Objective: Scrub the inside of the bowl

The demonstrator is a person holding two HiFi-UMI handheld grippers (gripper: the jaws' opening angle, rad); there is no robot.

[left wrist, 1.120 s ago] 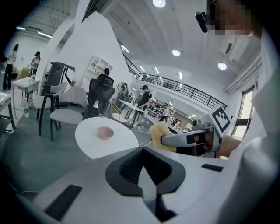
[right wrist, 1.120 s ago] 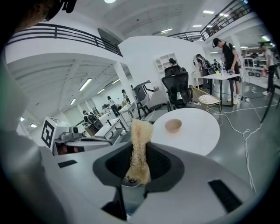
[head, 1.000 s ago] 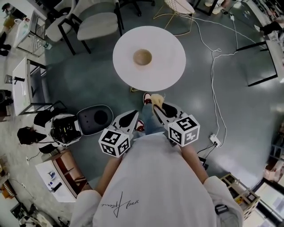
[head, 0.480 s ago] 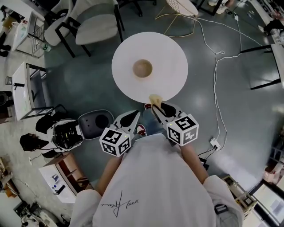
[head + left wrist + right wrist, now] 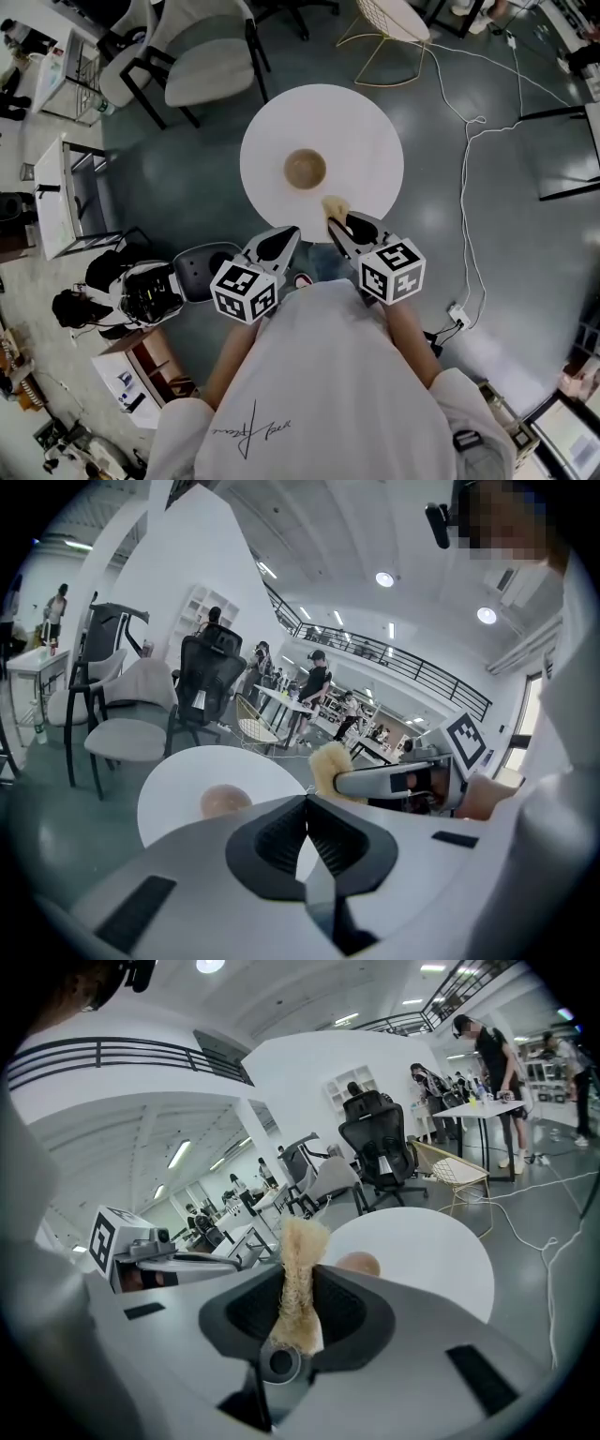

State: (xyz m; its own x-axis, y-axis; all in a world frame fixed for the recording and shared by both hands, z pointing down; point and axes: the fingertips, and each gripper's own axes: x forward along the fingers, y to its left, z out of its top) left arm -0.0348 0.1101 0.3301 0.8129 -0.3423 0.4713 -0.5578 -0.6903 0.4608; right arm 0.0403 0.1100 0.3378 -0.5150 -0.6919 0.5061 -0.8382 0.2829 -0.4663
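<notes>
The bowl (image 5: 305, 169) sits upright close to the middle of the round white desk (image 5: 366, 141), with nothing touching it. It is light brown, and what can be seen of its inside looks bare.

The right hand-held gripper (image 5: 332, 222) is clamped on a tan, fibrous scrubber (image 5: 335, 206). In the right gripper view the two jaws pinch the scrubber at its waist, so its frayed top stands up above them. From the head view the scrubber hangs over the near edge of the desk, near the bowl but apart from it, on the bowl's near right side.

The left hand-held gripper (image 5: 292, 232) has its jaws pressed fully together with nothing between them. The left gripper view shows the dark pads meeting along one line. Its tip is at the near edge of the desk, just beside the right hand-held gripper and short of the bowl.

Both hand-held grippers point toward the bowl, side by side, in front of the person's white shirt (image 5: 319, 375). A chair (image 5: 211, 52) with a pale seat stands on the grey floor beyond the far left edge of the desk, and a white cable (image 5: 464, 178) trails over the floor to the right.
</notes>
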